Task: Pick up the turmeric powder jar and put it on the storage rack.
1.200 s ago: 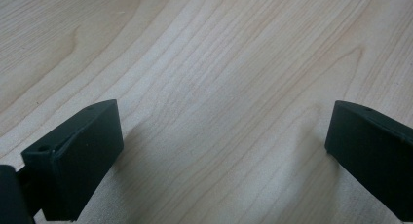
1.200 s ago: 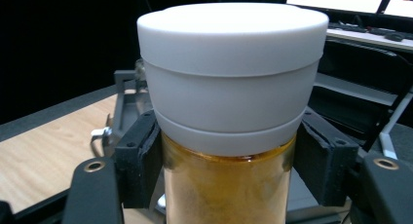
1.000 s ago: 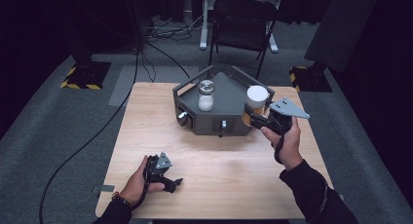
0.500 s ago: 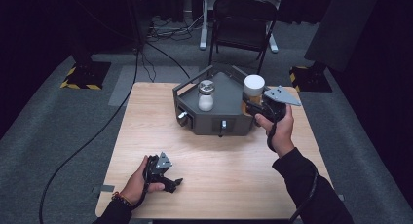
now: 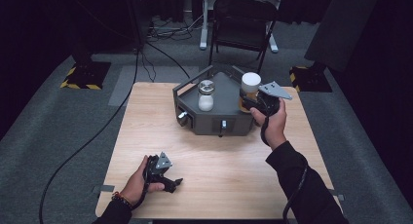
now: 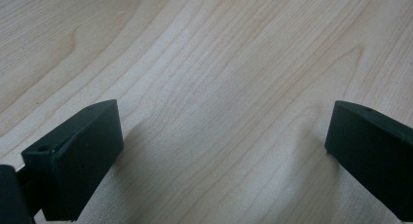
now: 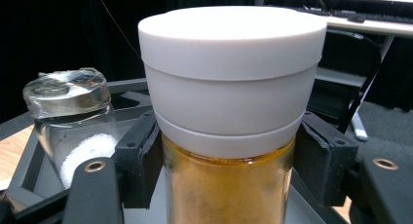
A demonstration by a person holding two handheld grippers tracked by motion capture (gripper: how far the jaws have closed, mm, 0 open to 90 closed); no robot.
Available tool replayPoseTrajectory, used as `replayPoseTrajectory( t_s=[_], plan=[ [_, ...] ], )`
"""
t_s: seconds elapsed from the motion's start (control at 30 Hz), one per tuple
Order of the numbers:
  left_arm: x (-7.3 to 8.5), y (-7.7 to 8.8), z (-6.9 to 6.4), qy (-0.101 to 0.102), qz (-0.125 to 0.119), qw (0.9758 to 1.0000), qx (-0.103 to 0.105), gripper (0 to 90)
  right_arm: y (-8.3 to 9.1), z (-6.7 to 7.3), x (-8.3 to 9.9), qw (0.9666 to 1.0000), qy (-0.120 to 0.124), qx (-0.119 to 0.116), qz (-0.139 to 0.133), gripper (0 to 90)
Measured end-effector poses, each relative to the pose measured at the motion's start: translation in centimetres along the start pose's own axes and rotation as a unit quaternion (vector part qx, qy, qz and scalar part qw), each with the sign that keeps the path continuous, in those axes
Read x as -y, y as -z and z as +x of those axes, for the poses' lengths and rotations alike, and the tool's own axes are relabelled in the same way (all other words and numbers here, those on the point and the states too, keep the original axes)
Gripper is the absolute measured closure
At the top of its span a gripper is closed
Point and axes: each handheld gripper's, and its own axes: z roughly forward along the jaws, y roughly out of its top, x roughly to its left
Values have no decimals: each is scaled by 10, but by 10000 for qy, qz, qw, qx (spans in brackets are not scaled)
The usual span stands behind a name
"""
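A: Holding the amber jar (image 7: 229,190) firmly in the right gripper (image 7: 229,160), pads pressing on the glass just under the white lid (image 7: 233,73). Carrying it above the right part of the grey tray (image 5: 221,121), near its rim.

B: Touching the tray floor already, or hanging above it?

A: Cannot tell; looking slightly raised in the high view, but the bottom of the jar is hidden behind the gripper.

B: And the other jar?

A: Standing upright inside the tray, the clear jar (image 5: 206,95) with some white powder, apart from the amber one and to its left. Looking finished, that part.

B: Doing anything with the left gripper (image 5: 165,177)?

A: Resting low over the wooden table (image 6: 219,63), jaws standing wide apart, holding nothing.

B: So, remaining?

A: Probably lowering the amber jar into the tray beside the clear one, then releasing and pulling away. Judging more than half done.
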Motion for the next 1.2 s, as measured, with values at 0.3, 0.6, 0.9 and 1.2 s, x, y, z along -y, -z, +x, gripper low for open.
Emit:
replayPoseTrajectory(
  t_s=[0.3, 0.6, 0.9, 1.2],
  plan=[
    [0, 0, 0, -1, -3, 10000, -1, 0, -13, -2, 4, 9999, -97, 17, 24, 333],
    [0, 0, 0, -3, -5, 10000, 0, 0, -24, -4, 10, 9997, -208, 46, 76, 333],
    [0, 0, 0, -5, -2, 10000, 1, 0, -27, -5, 12, 9995, -310, 14, 103, 334],
    [0, 0, 0, -8, 2, 10000, 0, 0, -30, -2, 14, 9994, -307, -21, 135, 337]
  ],
)
